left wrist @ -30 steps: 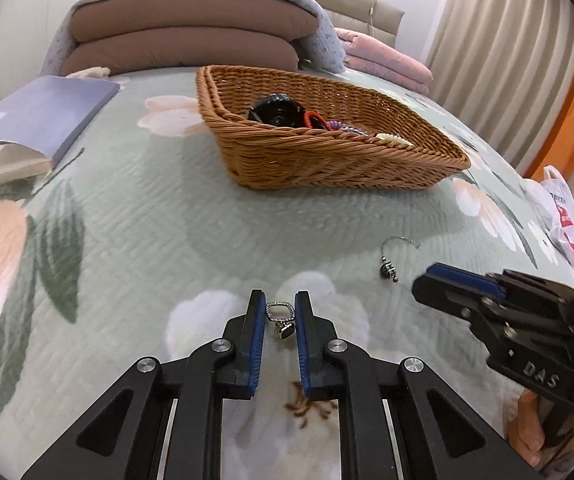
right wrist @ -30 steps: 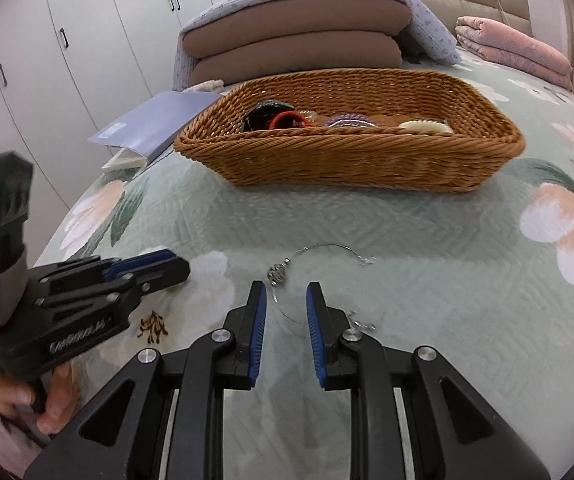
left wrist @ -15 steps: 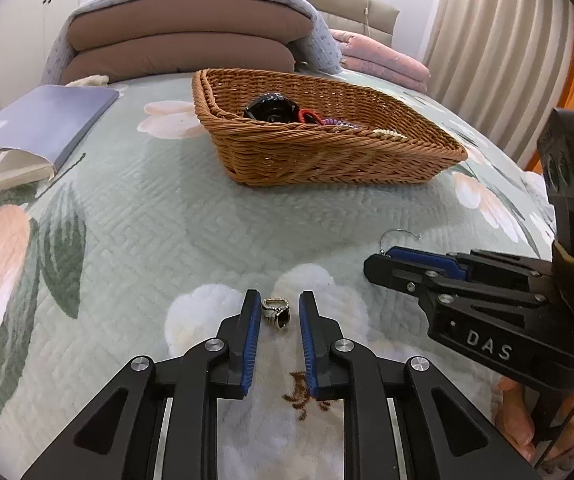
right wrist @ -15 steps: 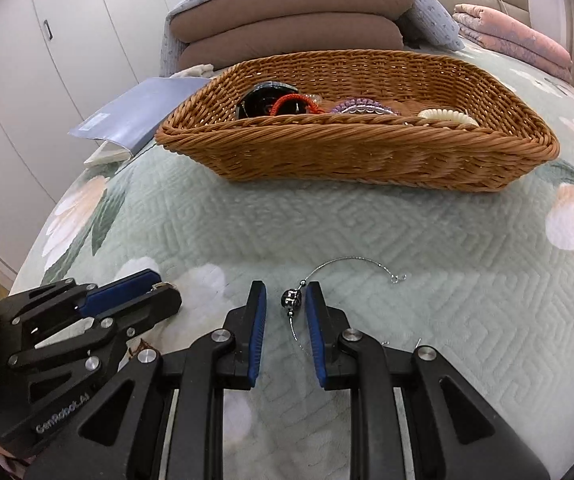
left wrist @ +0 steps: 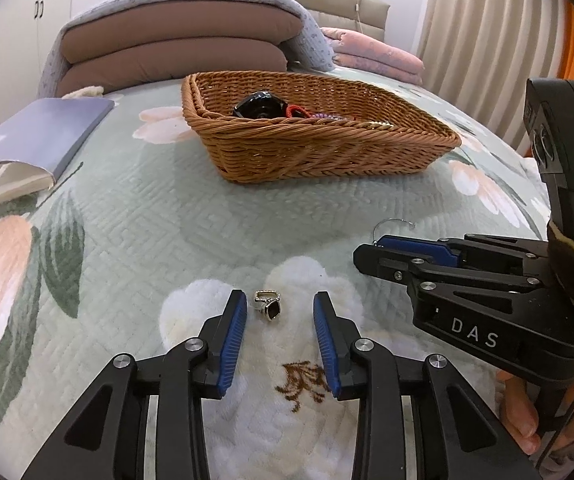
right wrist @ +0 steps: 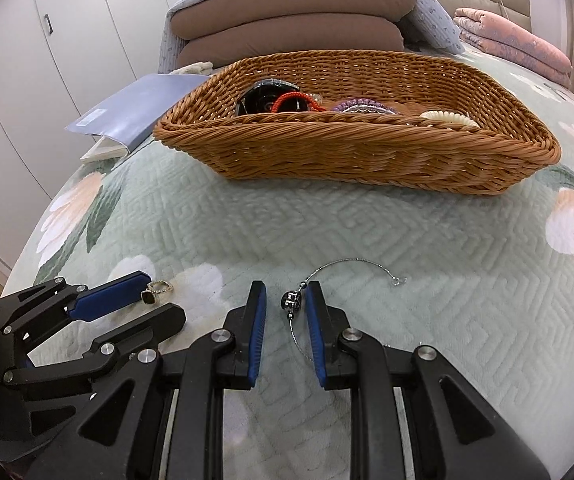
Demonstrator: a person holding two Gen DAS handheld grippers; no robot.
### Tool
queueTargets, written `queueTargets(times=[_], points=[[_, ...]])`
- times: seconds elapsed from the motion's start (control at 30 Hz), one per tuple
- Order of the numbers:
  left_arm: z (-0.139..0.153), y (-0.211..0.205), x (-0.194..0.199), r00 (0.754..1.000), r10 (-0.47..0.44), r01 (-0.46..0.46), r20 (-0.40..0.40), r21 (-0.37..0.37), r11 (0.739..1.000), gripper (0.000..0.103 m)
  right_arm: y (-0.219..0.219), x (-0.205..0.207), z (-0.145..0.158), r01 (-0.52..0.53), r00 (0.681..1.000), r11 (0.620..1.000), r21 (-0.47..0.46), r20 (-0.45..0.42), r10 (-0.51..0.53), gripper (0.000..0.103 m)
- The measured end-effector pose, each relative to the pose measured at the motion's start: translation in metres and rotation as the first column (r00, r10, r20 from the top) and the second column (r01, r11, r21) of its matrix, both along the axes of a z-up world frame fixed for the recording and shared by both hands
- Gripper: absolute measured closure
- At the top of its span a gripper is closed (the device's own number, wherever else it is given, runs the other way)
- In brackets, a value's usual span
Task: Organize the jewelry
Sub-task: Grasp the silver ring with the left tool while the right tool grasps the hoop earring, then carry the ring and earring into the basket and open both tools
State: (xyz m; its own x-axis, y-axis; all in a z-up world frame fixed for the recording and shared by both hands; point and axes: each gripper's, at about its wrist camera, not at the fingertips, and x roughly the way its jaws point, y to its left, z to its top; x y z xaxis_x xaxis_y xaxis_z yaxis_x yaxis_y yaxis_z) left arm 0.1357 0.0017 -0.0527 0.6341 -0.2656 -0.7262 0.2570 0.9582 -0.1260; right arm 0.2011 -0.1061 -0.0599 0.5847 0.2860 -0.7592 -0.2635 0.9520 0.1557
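My left gripper sits with fingers apart around a dark-stoned ring lying on the quilt. My right gripper straddles, unclosed, a wire bangle. Several pieces already fill the wicker basket; these two remain.

A basket is set on the bed at upper centre of the frame. A book is seen at its left. At lower centre a ring lies; a wire bracelet lies to its right.
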Motion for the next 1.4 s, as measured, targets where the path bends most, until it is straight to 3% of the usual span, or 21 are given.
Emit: queueTargets(times=[0.07, 0.17, 0.2, 0.37, 0.47, 0.57, 0.73, 0.83, 0.9, 1.0, 1.07, 1.2, 1.4], points=[[0.000, 0.001, 0.001, 1.000, 0.002, -0.002, -0.003, -0.008, 1.000, 0.068, 0.002, -0.001, 0.000, -0.003, 1.000, 1.000, -0.010, 0.005, 0.003, 0.080], [-0.002, 0.002, 0.002, 1.000, 0.011, -0.011, -0.004, -0.010, 1.000, 0.090, 0.004, -0.004, 0.001, -0.003, 1.000, 1.000, -0.026, 0.016, 0.003, 0.086], [-0.002, 0.003, 0.002, 1.000, 0.012, -0.012, -0.004, -0.018, 1.000, 0.089, 0.004, -0.006, 0.001, -0.003, 1.000, 1.000, -0.030, 0.020, 0.003, 0.091], [0.001, 0.002, 0.000, 1.000, -0.003, 0.003, 0.015, -0.025, 1.000, 0.089, -0.010, -0.021, 0.003, -0.001, 1.000, 1.000, 0.023, 0.027, 0.000, 0.091], [0.007, 0.001, -0.005, 0.999, -0.038, 0.040, 0.034, -0.054, 0.998, 0.089, -0.025, -0.039, 0.015, -0.007, 0.996, 0.996, 0.093, 0.087, -0.001, 0.091], [0.020, 0.000, -0.014, 0.993, -0.074, 0.082, 0.087, -0.096, 0.992, 0.089, -0.035, -0.056, 0.031, -0.010, 0.988, 0.995, 0.101, 0.155, -0.005, 0.091], [0.058, -0.005, -0.027, 0.979, -0.086, 0.114, 0.187, -0.142, 0.983, 0.089, -0.049, -0.067, 0.064, 0.002, 0.973, 0.996, 0.089, 0.230, -0.022, 0.091], [0.099, -0.010, -0.022, 0.963, -0.049, 0.092, 0.264, -0.153, 0.984, 0.089, -0.062, -0.060, 0.101, 0.019, 0.951, 0.997, 0.077, 0.308, -0.042, 0.091], [0.129, -0.013, -0.003, 0.954, -0.013, 0.071, 0.301, -0.185, 0.980, 0.089, -0.069, -0.044, 0.126, 0.034, 0.934, 0.997, 0.062, 0.354, -0.054, 0.091], [0.150, -0.021, 0.039, 0.944, -0.001, 0.074, 0.331, -0.210, 0.975, 0.089, -0.075, -0.008, 0.146, 0.038, 0.920, 0.996, 0.075, 0.388, -0.064, 0.091], [0.148, -0.025, 0.067, 0.946, -0.001, 0.082, 0.324, -0.237, 0.968, 0.089, -0.083, 0.022, 0.147, 0.040, 0.919, 0.994, 0.101, 0.387, -0.076, 0.091], [0.118, -0.032, 0.128, 0.956, 0.018, 0.069, 0.292, -0.284, 0.956, 0.089, -0.097, 0.081, 0.124, 0.083, 0.929, 0.988, 0.131, 0.348, -0.124, 0.091], [0.069, -0.033, 0.160, 0.978, -0.012, 0.087, 0.207, -0.356, 0.930, 0.089, -0.103, 0.118, 0.076, 0.100, 0.954, 0.984, 0.146, 0.267, -0.137, 0.091]])
